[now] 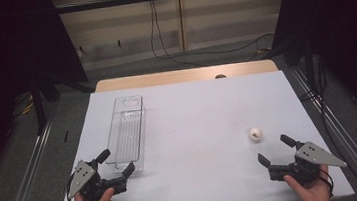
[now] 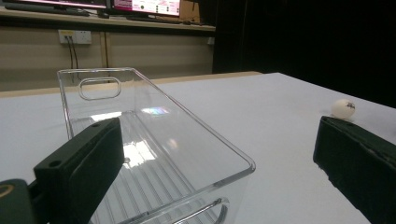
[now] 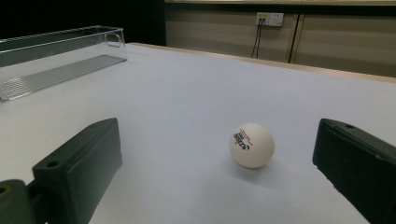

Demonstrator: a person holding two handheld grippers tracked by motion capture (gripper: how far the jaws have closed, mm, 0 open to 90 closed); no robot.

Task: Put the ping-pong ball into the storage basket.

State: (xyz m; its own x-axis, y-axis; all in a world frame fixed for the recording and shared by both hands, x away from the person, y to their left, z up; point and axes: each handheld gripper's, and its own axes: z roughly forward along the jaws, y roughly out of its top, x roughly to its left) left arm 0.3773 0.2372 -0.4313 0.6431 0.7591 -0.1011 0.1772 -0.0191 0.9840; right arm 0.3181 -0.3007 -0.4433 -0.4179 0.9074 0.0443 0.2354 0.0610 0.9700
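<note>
I hold my right gripper (image 1: 275, 149) spread wide just short of the table tennis ball (image 1: 255, 133), my left gripper (image 1: 116, 162) spread at the clear plastic bin's (image 1: 126, 136) near end.

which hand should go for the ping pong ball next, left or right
Right. The right gripper is open, with the ball lying just ahead of its jaws. The left gripper sits at the clear bin, across the table from the ball.

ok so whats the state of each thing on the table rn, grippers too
clear plastic bin: upright, empty, no lid
white ball: lying loose on the table, untouched
left hand-held gripper: open, jaws either side of the bin's near end
right hand-held gripper: open, holding nothing, just short of the ball
</note>
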